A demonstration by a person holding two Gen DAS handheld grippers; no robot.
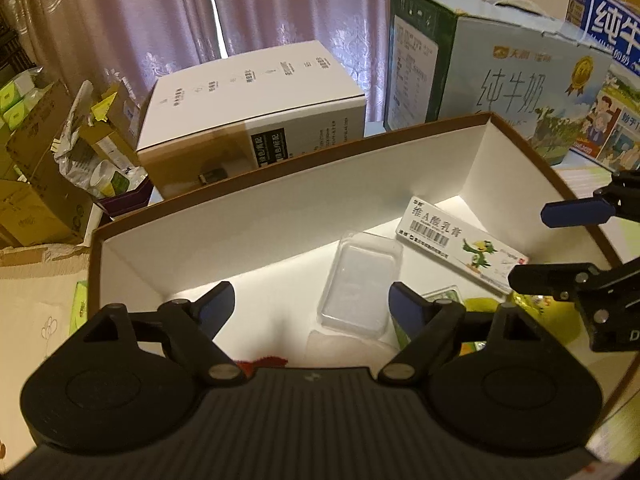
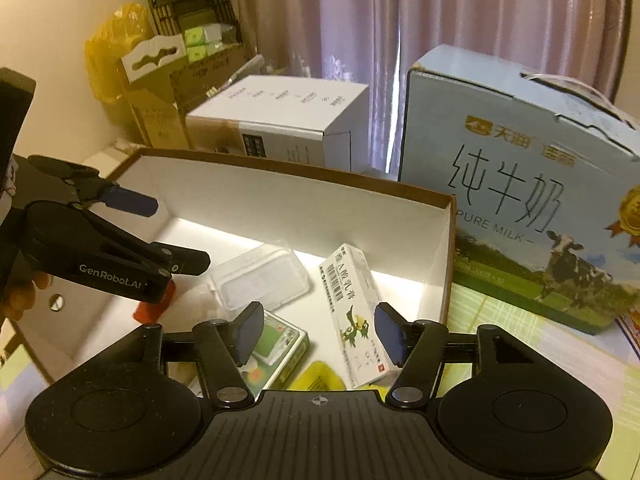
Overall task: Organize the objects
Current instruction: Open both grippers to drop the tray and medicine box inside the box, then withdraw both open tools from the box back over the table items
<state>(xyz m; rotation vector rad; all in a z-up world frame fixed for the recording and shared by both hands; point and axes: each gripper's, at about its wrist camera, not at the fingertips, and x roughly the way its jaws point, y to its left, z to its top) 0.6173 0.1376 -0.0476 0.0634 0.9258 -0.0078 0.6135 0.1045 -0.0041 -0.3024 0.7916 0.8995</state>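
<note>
Presently I am holding both tools over the shallow brown-rimmed cardboard tray with white inside walls (image 2: 304, 204), and cataloguing its contents.

Left gripper (image 1: 312, 304): jaws spread wide, gripping nothing, hanging above the tray's bare near end. Right gripper (image 2: 318, 330): likewise spread wide and empty, straddling the ointment carton from above without touching it.

Item one, long white cardboard ointment carton with a green cartoon bird (image 2: 356, 316): lying flat on the tray floor towards the right wall. I am judging it light and stiff but crushable; best pinched across its narrow width near the middle.

Item two, clear lidded plastic case (image 1: 356, 284): lying flat just beside the carton. Probably light, rigid and slippery; I would take it across the short sides.

Item three, small green-and-white pack (image 2: 276, 348), with a yellow object (image 2: 320, 376) near it, both partly hidden by my tool. A small red thing (image 2: 154, 308) is showing under the left tool; what it is I cannot tell.

Surroundings: pale patterned tablecloth (image 2: 540, 360), blue milk carton with a cow (image 2: 520, 200), white printed box (image 1: 256, 112), mauve curtains (image 1: 280, 8), cluttered cardboard boxes (image 1: 36, 168) to the left.
</note>
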